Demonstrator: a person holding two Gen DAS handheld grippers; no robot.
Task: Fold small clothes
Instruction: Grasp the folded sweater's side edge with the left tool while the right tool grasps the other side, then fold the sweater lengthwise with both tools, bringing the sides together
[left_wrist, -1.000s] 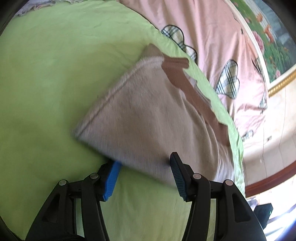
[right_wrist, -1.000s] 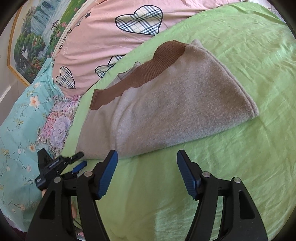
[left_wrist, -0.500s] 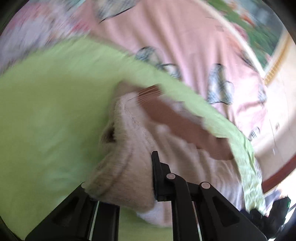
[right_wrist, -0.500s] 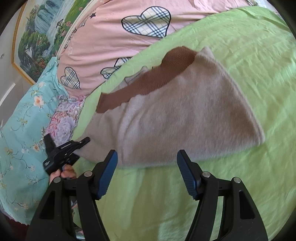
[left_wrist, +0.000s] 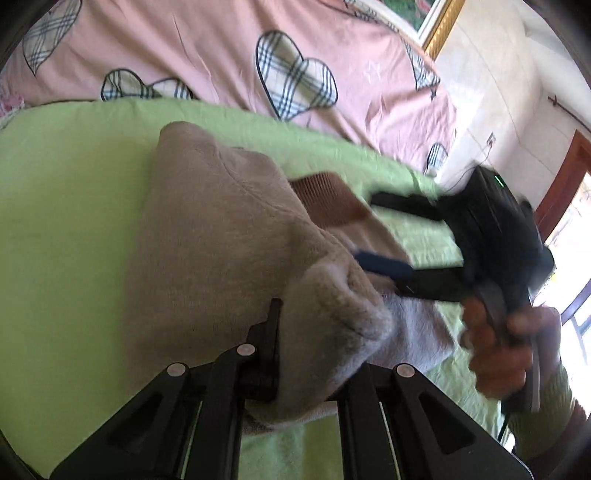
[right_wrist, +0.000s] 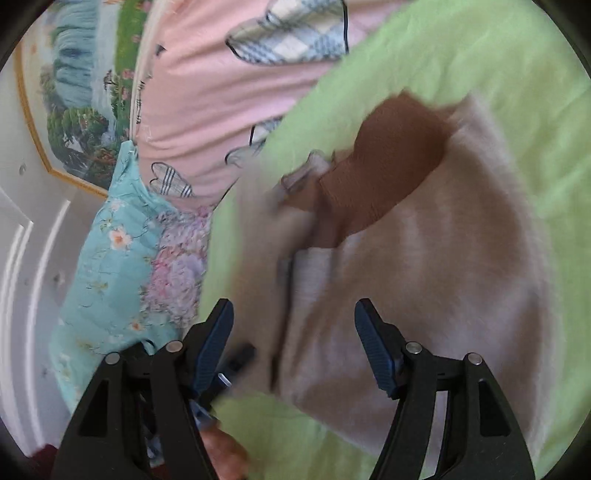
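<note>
Left gripper (left_wrist: 314, 354) fingers pinch the fuzzy beige sweater (left_wrist: 221, 236); right gripper (right_wrist: 293, 343) fingers gape, opening wider.

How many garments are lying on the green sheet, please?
1: a sweater, lying on the sheet, its near edge pinched in the left gripper, with the open right gripper close by. Others may lie out of view.

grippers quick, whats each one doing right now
left gripper: shut on a bunched edge of the beige garment, lifting it.
right gripper: open, holding nothing, over the garment.
</note>
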